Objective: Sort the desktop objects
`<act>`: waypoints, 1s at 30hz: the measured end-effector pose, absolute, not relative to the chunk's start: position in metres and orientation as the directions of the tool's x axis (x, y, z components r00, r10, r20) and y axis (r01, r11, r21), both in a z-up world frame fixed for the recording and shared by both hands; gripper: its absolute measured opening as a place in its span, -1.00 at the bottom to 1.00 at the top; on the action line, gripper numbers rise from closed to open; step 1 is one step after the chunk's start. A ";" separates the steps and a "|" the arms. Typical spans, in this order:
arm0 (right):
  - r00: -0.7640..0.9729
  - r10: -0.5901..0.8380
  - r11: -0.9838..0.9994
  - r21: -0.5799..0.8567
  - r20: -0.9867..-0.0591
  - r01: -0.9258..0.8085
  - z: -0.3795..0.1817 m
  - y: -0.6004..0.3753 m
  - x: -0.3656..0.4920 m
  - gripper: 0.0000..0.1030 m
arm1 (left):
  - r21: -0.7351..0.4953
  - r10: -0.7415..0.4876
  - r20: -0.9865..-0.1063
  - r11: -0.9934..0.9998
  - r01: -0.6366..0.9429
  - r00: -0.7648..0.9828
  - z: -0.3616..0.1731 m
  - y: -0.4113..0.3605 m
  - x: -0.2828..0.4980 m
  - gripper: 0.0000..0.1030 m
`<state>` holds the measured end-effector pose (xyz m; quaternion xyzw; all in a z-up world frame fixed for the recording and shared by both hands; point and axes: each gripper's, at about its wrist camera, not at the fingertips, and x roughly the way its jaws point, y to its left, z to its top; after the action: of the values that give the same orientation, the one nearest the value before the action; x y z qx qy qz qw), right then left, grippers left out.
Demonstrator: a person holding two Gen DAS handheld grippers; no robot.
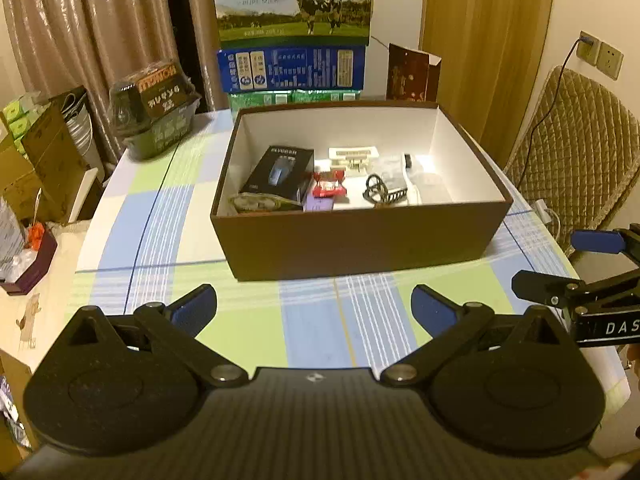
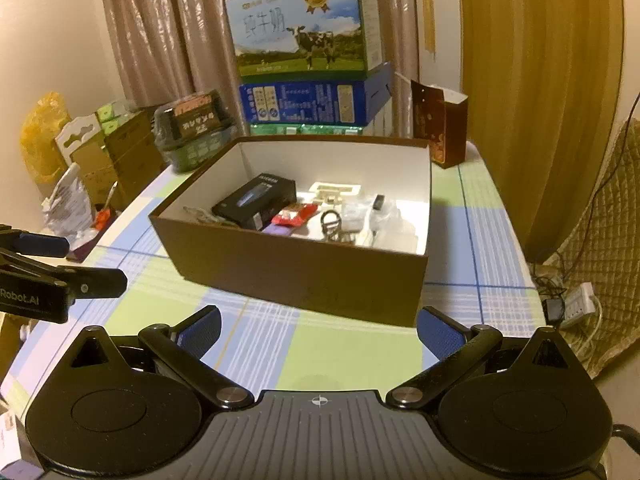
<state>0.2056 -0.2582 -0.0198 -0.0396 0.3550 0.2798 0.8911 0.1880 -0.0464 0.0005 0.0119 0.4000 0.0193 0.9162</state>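
We see the checked table (image 1: 132, 216) bare near us, since the brown box (image 1: 360, 240) at its middle already gathers the small objects: black carton (image 1: 280, 174), red packet (image 1: 329, 186), metal clip (image 1: 380, 191). Our left hand-held gripper (image 1: 314, 306) and right hand-held gripper (image 2: 319, 326) hover before it, fingers spread and empty, suggesting sorting is nearly finished.

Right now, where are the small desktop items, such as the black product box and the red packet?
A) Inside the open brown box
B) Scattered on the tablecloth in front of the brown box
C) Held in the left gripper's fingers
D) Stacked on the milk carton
A: the black product box and red packet lie inside the open brown box, while the left gripper and right gripper are open and hold nothing.
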 end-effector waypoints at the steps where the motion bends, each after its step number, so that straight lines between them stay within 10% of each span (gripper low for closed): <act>1: 0.589 0.473 0.839 0.129 -0.656 -0.529 -0.020 -0.259 0.203 0.97 | 0.039 0.047 -0.734 0.999 -0.028 0.677 0.000 -0.047 0.186 0.98; 30: 0.529 0.473 0.831 0.158 -0.705 -0.534 -0.027 -0.279 0.162 0.97 | 0.047 0.076 -0.780 0.997 -0.062 0.621 -0.013 -0.063 0.139 0.98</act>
<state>0.1617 -0.2792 -0.0269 -0.0387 0.3907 0.2882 0.8734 0.1392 -0.0629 -0.0134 0.0077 0.4335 0.0382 0.9003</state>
